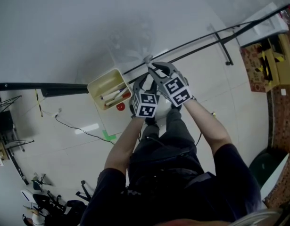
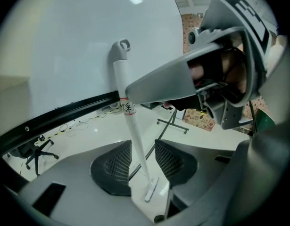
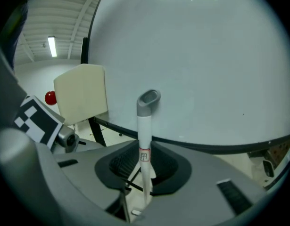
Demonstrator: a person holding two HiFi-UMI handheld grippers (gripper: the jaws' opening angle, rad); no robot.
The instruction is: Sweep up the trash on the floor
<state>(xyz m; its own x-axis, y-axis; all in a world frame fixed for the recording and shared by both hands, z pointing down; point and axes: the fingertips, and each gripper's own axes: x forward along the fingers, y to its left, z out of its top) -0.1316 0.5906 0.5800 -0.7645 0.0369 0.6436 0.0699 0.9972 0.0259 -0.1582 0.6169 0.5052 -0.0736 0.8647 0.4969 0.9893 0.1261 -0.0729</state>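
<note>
A white broom handle (image 1: pixel 148 60) with a grey loop cap stands upright against the edge of the white table (image 1: pixel 64 27). My right gripper (image 1: pixel 154 70) is shut on the broom handle (image 3: pixel 144 126) just below its red-ringed label; both pads (image 3: pixel 123 164) press on it. My left gripper (image 1: pixel 141 84) sits lower on the same handle (image 2: pixel 125 93), which runs between its open jaws with a gap beside the right pad (image 2: pixel 170 161). Far below, the broom's foot (image 2: pixel 152 189) rests on the pale floor. A red ball (image 1: pixel 120 107) lies by the cream dustpan bin (image 1: pixel 106 89).
The cream bin (image 3: pixel 81 95) holds a few white and red pieces. A black tubular stand (image 1: pixel 225 41) runs across the floor. A cable (image 1: pixel 74 128) and green tape mark (image 1: pixel 108 135) lie at left. An office chair (image 2: pixel 38 152) stands under the table.
</note>
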